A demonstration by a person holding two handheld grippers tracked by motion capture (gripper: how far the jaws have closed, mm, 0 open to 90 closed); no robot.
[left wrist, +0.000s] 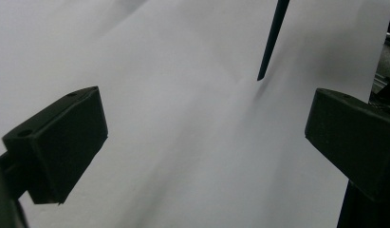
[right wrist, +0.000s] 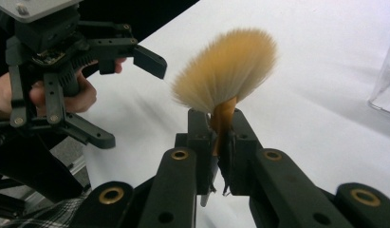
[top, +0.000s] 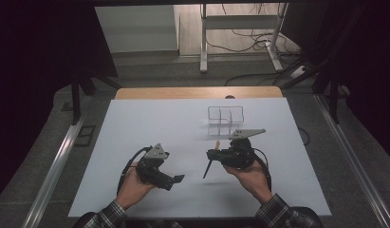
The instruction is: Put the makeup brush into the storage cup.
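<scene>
Toward 7 o'clock on the white counter (top: 135, 123), seen from the high view, the left hand-held gripper (top: 176, 179) sits in the person's left hand (top: 132, 186), its jaws pointing toward 3 o'clock and spread apart with nothing between them; in the left gripper view the two black jaws stand wide at either side of bare white surface, and the dark pointed handle end of the makeup brush (left wrist: 272, 38) hangs down at 1 o'clock, its tip just above the counter. Right of that, near the counter's middle, the right hand-held gripper (top: 214, 153) is held in the person's right hand (top: 250, 176) with its jaws pointing toward 9 o'clock, facing the left one and a little apart from it. Its jaws are clamped on the brush (top: 210, 161) at the orange neck, the dark handle slanting down toward 7 o'clock below the jaws. The right gripper view shows the jaws closed on that neck, with the fanned tan bristles (right wrist: 226, 66) spreading above them and the left hand-held gripper (right wrist: 112, 90) off at 10 o'clock. Beyond, at 12 o'clock from the right hand-held gripper, a clear divided organizer (top: 225, 119) stands on the counter, apart from both.
</scene>
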